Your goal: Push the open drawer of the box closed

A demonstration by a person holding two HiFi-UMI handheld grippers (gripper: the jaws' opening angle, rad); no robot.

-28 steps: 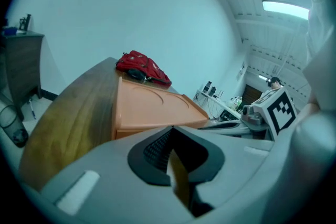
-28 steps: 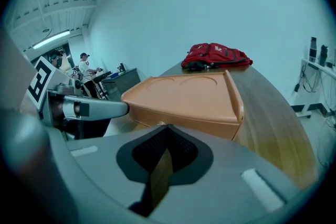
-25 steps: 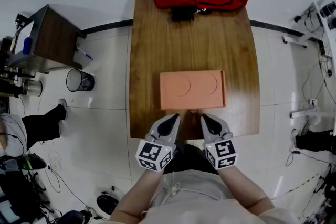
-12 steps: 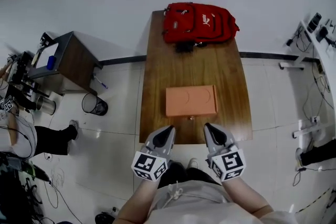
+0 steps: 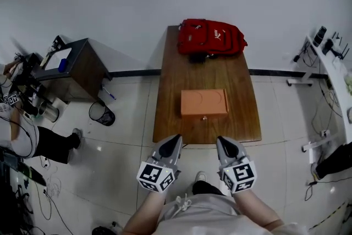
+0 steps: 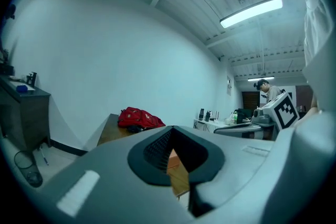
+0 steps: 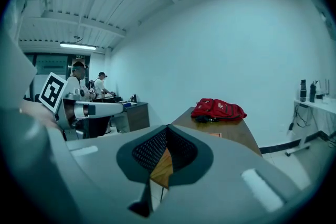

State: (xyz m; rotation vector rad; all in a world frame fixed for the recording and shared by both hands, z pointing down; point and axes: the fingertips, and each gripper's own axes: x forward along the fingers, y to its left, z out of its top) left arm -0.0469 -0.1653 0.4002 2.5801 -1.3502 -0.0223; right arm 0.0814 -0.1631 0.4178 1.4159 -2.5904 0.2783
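Observation:
An orange box (image 5: 204, 102) lies in the middle of the long wooden table (image 5: 220, 71). Its drawer front sits flush, with a small knob (image 5: 204, 116) facing me. Both grippers hang over the floor, short of the table's near edge. My left gripper (image 5: 176, 138) and right gripper (image 5: 221, 141) are shut and hold nothing. In the left gripper view, the left gripper (image 6: 171, 131) shows a sliver of the orange box (image 6: 172, 157) through the gap between its jaws. The right gripper (image 7: 167, 127) points toward the table (image 7: 239, 131).
A red backpack (image 5: 212, 37) lies at the table's far end against the wall. Left of the table stand a dark cabinet (image 5: 74, 66) and a wire bin (image 5: 102, 113). A person (image 5: 22, 135) is at the far left. A white desk (image 5: 330, 71) and cables are on the right.
I have backed away from the table. Both grippers have drawn back from the box front, past the table edge, and the box looks smaller and farther off.

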